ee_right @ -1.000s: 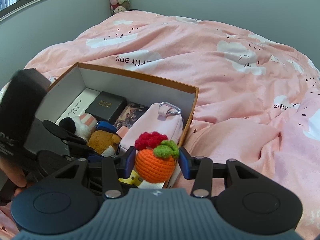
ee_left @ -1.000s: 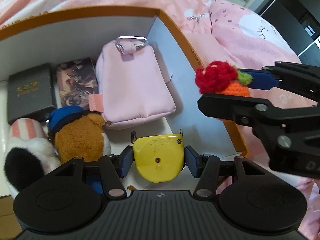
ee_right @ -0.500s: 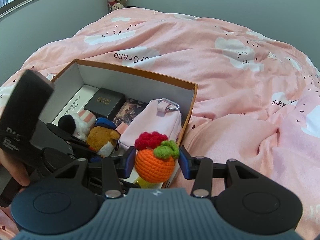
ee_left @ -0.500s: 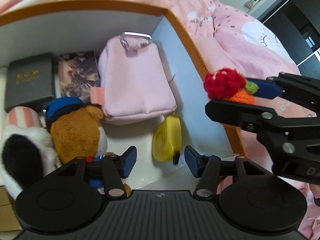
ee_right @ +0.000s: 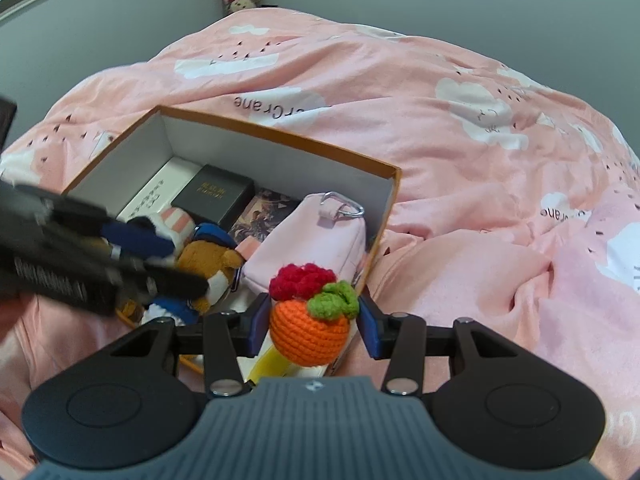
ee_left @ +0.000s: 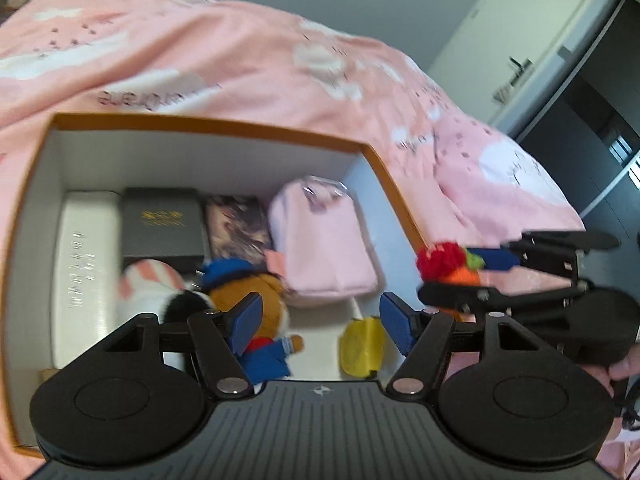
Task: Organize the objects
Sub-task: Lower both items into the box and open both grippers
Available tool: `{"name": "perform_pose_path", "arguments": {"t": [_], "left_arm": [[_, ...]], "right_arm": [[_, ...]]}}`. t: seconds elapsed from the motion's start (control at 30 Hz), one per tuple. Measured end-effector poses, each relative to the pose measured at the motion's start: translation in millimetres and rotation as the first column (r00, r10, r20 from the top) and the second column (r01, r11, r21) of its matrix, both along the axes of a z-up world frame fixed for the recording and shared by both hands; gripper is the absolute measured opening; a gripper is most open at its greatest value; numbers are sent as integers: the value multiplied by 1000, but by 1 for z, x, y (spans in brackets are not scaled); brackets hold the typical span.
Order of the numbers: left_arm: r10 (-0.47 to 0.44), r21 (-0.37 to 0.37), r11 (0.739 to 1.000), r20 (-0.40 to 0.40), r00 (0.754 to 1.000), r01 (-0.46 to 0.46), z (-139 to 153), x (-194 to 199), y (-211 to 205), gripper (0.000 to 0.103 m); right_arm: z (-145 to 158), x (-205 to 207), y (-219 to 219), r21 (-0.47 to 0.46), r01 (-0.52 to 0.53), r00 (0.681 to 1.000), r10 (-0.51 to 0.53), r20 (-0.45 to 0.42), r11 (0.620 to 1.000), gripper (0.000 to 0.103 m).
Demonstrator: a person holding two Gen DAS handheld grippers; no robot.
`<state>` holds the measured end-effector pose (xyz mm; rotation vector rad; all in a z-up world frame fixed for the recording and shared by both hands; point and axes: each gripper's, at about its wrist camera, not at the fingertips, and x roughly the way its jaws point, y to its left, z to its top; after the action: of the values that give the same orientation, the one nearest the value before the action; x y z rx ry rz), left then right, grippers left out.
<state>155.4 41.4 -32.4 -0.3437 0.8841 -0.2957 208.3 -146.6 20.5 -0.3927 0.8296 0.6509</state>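
An orange-rimmed white box (ee_left: 208, 126) lies on the pink bed and also shows in the right wrist view (ee_right: 280, 138). A yellow tape measure (ee_left: 362, 346) lies on the box floor near the right wall, free of my left gripper (ee_left: 320, 326), which is open and raised above the box. My right gripper (ee_right: 312, 326) is shut on an orange crochet fruit (ee_right: 310, 330) with a red top and green leaf, just at the box's near right corner. It also shows in the left wrist view (ee_left: 454, 266).
Inside the box lie a pink pouch (ee_left: 324, 248), a brown plush with a blue cap (ee_left: 248, 296), a striped plush (ee_left: 156, 292), a black box (ee_left: 160, 220), a picture card (ee_left: 236, 228) and a white case (ee_left: 86, 264). Pink duvet (ee_right: 480, 160) surrounds the box.
My left gripper opened and let the yellow tape measure fall on the box floor, then pulled back and up. The right gripper still holds the crochet fruit near the box's right corner.
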Motion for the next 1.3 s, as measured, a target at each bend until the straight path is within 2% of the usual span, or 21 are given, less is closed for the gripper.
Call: {"name": "perform_pose_path", "arguments": {"t": [0.1,0.37,0.77,1.03,1.13,1.17,1.2,1.3], "left_arm": [[33,21,999,15,999,-33,3,0,6,79],[59,-4,998,12,998,-59,0,-4,16,79],[59,-25,998,-2,998,-59,-6,-3,19,79],[50,-19,999,-2,999,-50,-8,-3,19,79],[51,-20,998,-1,999,-51,-8,-3,19,79],[53,-19,998,-1,999,-53,-8,-3,20,79],[55,-18,998,0,999,-55,-7,-4,20,79],[67,-12,998,8,998,-67,-2,-7,21,79]], "right_arm": [[1,-5,7,-26,-27,999,27,18,999,49],[3,-4,20,-69,-61,998,63,23,996,49],[-27,14,44,-41,-77,981,69,-182,996,49],[-43,24,50,-31,-44,969,35,-246,999,50],[-43,24,49,-35,-42,970,32,-242,999,55],[-42,24,48,-30,-40,970,31,-241,999,62],[-41,23,47,-24,-36,971,29,-238,999,64],[-36,21,45,-18,-32,975,27,-221,999,64]]}}
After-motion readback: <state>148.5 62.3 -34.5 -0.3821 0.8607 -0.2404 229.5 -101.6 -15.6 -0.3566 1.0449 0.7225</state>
